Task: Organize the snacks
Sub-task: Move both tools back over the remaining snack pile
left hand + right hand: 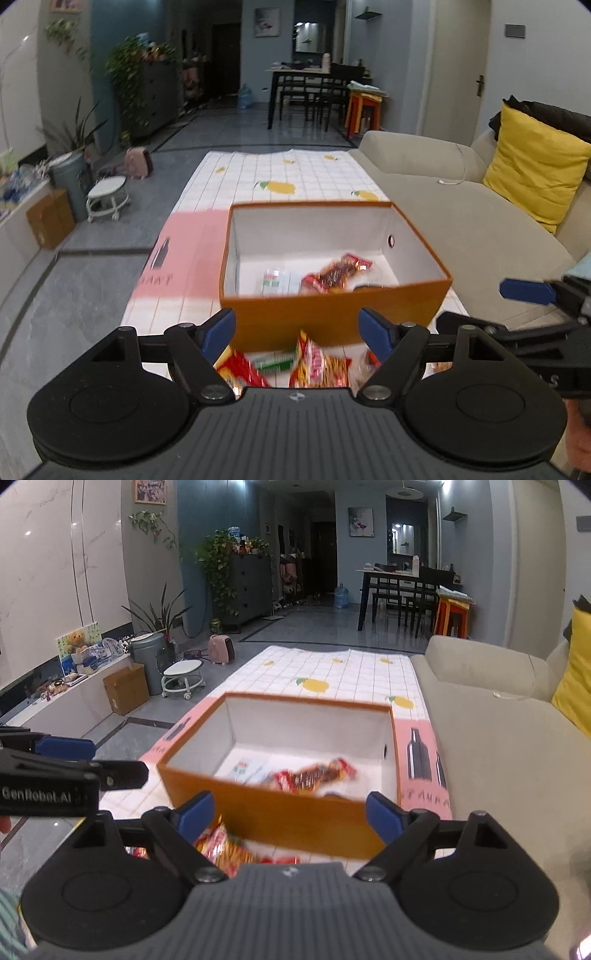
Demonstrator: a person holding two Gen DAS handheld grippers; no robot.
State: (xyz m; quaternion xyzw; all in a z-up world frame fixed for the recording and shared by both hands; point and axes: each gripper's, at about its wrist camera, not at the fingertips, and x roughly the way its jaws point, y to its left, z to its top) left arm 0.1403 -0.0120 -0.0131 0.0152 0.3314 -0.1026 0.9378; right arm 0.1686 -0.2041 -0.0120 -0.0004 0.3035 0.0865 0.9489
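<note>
An open orange box (406,306) (184,779) with a white inside stands on the lemon-print tablecloth (277,173). In it lie a red snack packet (336,275) (314,775) and a white-and-green packet (277,282) (242,768). Several loose red and yellow snack packets (317,363) (221,845) lie on the cloth in front of the box, just under both grippers. My left gripper (297,326) is open with nothing between its blue pads. My right gripper (290,810) is open and empty too. Each gripper's fingers (528,291) (66,747) show at the edge of the other's view.
A pink sheet with bottle prints (184,254) (421,753) lies under and beside the box. A beige sofa (461,206) (498,738) with a yellow cushion (532,170) runs along the right. Floor, a stool (107,199) and a cardboard carton (125,694) are on the left.
</note>
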